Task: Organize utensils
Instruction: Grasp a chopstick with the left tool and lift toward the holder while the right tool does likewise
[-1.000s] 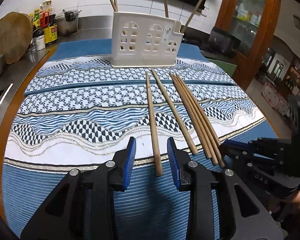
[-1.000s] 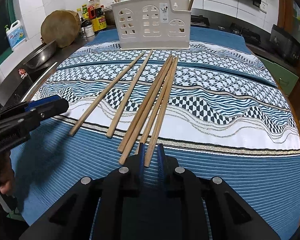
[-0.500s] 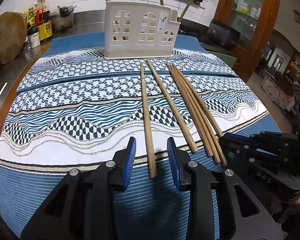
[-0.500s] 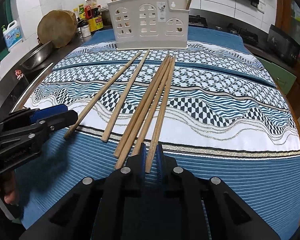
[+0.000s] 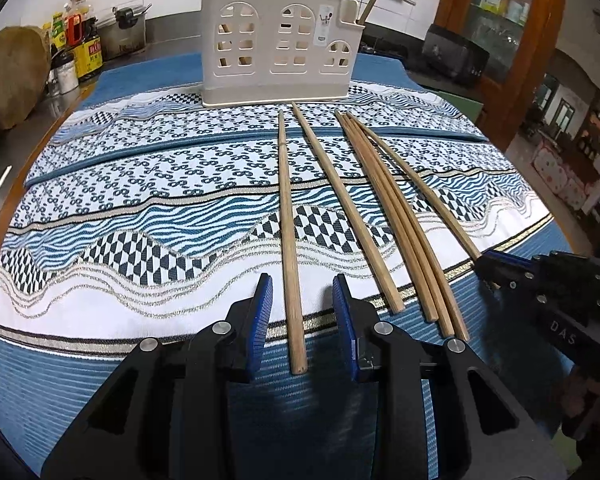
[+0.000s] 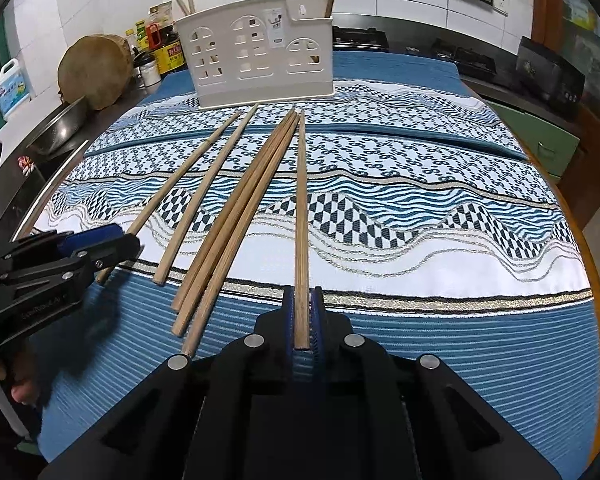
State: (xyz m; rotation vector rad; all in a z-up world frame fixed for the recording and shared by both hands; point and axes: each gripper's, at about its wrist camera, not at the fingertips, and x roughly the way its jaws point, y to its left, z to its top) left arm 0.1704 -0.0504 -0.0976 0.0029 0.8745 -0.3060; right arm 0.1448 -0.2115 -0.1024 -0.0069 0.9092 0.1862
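Chopsticks lie fanned on the patterned cloth [image 5: 140,208] before the white holder [image 5: 278,46]. My right gripper [image 6: 300,312] has clamped narrow on the rightmost chopstick [image 6: 300,216], which a second ago lay against the bundle [image 6: 236,216] and now stands apart from it, so I judge that one ready to carry to the holder. My left gripper [image 5: 302,314] has crept forward, jaws wide, straddling the leftmost chopstick [image 5: 288,240] without touching it; closing there looks next.

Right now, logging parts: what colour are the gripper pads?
Blue pads, clearest in the left wrist view.
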